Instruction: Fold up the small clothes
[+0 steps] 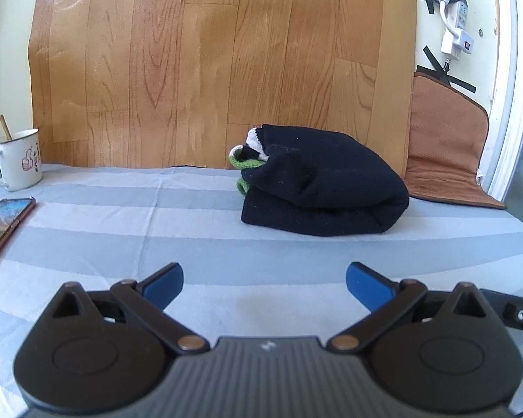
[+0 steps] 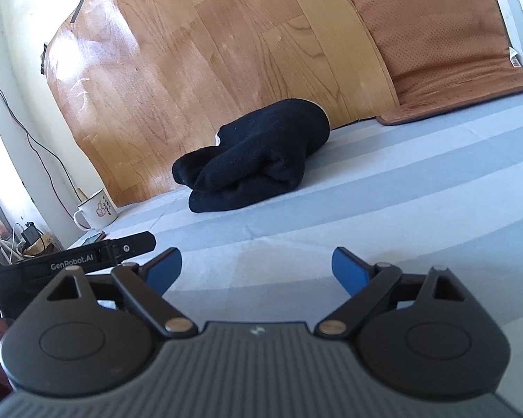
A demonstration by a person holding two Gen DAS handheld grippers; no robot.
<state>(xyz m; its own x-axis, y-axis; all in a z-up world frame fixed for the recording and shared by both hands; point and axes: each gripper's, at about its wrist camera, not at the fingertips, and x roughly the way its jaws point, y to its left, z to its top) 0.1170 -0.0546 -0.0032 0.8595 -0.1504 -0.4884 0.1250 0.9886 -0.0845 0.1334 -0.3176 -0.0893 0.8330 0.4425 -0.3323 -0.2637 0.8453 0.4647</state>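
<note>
Folded black garment on striped bed sheet; left gripper clear of it.
Left gripper [image 1: 264, 284] jaws stand wide, nothing between them. Black garment [image 1: 326, 188] lies toward the sheet's [image 1: 122, 230] far edge, mug [image 1: 19, 163] at far-left corner, phone [image 1: 3, 224] at left edge.

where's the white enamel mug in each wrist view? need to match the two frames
Left wrist: white mug at the far left edge, on the striped sheet, just beyond the phone.
Right wrist: mug at lower left, small, above the left gripper's black body.
Shared landmark: the folded black garment against the wood-grain panel; the mug sits to its left in both.
</note>
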